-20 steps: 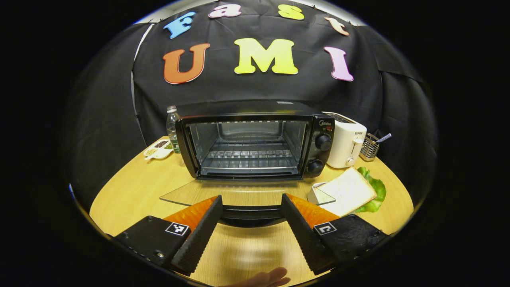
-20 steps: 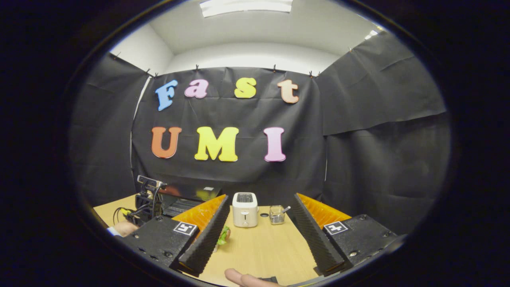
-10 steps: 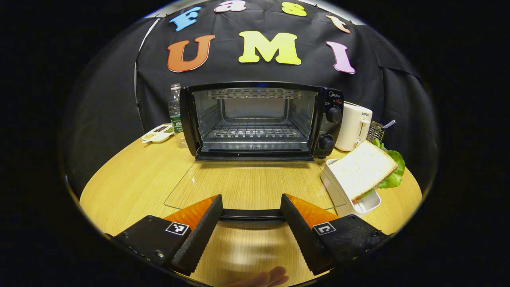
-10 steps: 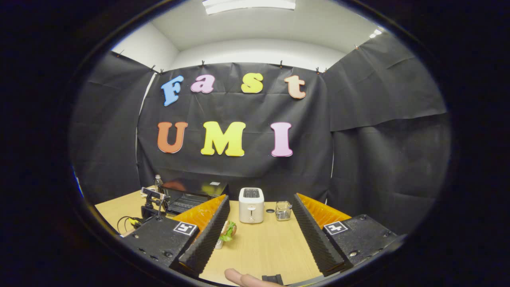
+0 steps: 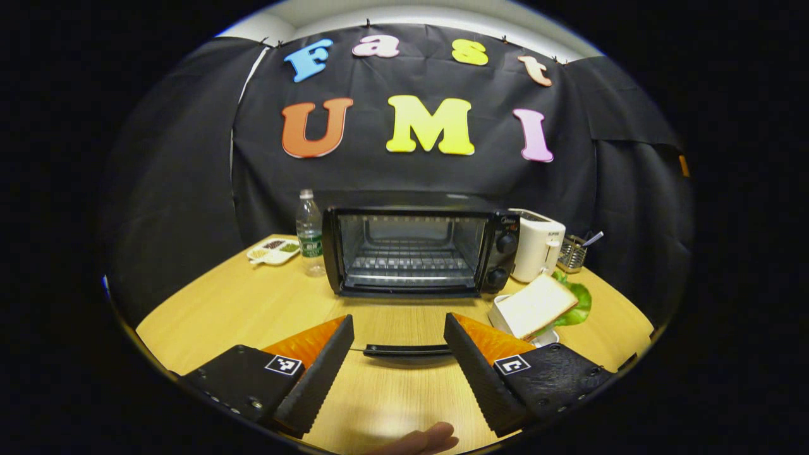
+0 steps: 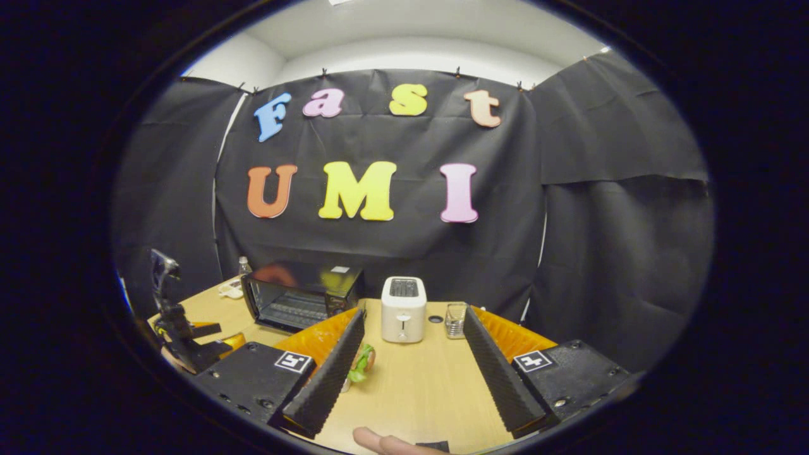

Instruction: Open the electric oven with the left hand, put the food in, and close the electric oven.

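Observation:
The black electric oven (image 5: 411, 253) stands at the back of the wooden table with its cavity and wire rack exposed. Its glass door lies flat toward me, and the black door handle (image 5: 404, 349) runs across the gap of my left gripper (image 5: 398, 322), which is open and not pinching it. A sandwich (image 5: 531, 306) of white bread and lettuce rests tilted on a small white tray, right of the door. My right gripper (image 6: 414, 316) is open and empty above the table, with the sandwich (image 6: 361, 365) just beside its left finger and the oven (image 6: 297, 297) farther left.
A white toaster (image 5: 537, 253) and a wire utensil holder (image 5: 572, 253) stand right of the oven. A water bottle (image 5: 309, 230) and a divided snack dish (image 5: 273, 250) stand to its left. A fingertip shows at the bottom edge of both views.
The oven door has dropped fully open. My left gripper has drawn back and risen, so the oven looks smaller and farther away. The right gripper view has tipped slightly downward.

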{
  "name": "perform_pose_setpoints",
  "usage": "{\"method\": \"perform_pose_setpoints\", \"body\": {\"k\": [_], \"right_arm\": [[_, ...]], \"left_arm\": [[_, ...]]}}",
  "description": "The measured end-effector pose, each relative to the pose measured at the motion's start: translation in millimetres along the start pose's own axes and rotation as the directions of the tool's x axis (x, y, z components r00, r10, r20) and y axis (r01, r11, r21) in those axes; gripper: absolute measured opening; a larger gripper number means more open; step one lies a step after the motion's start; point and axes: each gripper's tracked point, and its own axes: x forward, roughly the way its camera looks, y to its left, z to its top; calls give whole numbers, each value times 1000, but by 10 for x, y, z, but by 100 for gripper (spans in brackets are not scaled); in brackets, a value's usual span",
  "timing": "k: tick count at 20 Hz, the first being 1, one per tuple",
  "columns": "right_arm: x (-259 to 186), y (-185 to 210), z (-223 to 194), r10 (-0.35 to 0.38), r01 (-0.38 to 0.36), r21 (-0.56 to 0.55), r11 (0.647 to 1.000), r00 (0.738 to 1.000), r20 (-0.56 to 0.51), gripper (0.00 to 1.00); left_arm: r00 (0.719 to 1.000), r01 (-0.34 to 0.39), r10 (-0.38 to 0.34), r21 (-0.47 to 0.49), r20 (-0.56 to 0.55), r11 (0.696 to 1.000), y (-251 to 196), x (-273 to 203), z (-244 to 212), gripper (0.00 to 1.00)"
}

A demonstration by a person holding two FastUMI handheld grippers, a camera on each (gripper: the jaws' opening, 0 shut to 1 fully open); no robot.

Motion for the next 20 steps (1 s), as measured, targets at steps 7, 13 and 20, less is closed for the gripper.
{"method": "perform_pose_setpoints", "body": {"k": [7,13,20], "right_arm": [[840,385,-617,209,-191,89,978,930,-301,100],[1487,651,-1301,399,-274,303,913,754,-521,99],[1886,875,-1905,557,-310,470,826,567,-606,85]], "left_arm": [[984,-21,20,2,175,1000,89,-715,780,94],[969,19,-19,1,248,1000,5,-1062,1052,94],[980,-22,23,-11,198,1000,156,-1077,987,93]]}}
